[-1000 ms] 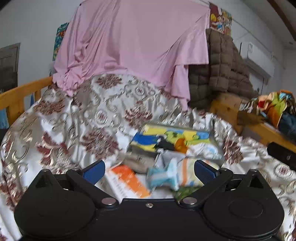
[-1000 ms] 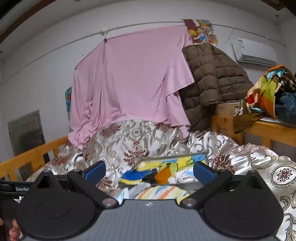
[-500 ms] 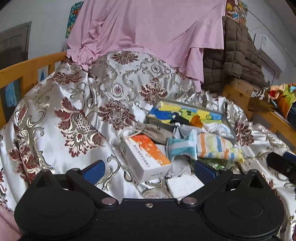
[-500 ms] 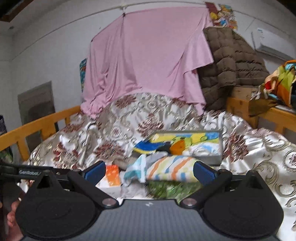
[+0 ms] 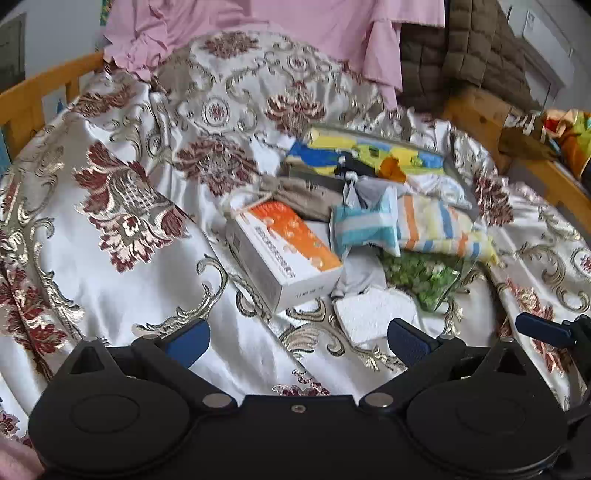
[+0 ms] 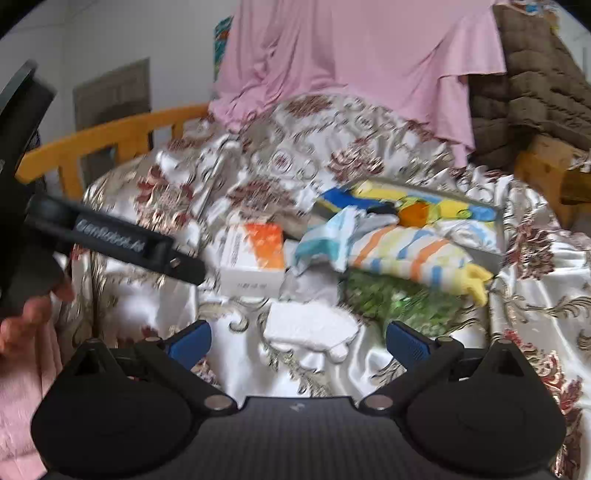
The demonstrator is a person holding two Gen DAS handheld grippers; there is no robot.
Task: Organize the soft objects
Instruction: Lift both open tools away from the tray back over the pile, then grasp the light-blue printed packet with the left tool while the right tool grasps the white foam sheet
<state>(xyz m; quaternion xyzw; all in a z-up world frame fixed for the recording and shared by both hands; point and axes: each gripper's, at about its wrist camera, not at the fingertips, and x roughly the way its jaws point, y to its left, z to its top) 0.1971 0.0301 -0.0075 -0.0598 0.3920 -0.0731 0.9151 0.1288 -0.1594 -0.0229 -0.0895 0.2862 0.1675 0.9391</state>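
Ahead, both claws [image 5: 297, 338] [image 6: 297, 338] wide open, empty, white pad [image 6: 310, 328] between right fingertips, box [image 5: 284, 251] beyond

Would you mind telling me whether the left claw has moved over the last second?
Yes. The left claw has tipped downward toward the bed: the pink sheet slid to the view's top, and the orange-and-white box is now fully visible.

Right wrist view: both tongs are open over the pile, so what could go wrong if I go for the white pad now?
1. The white pad lies flat on the slippery satin cover; the right tongs may pinch the cover too.
2. The green bag touches the pad's edge and could get dragged along.
3. The left tongs hover close; the two may collide.
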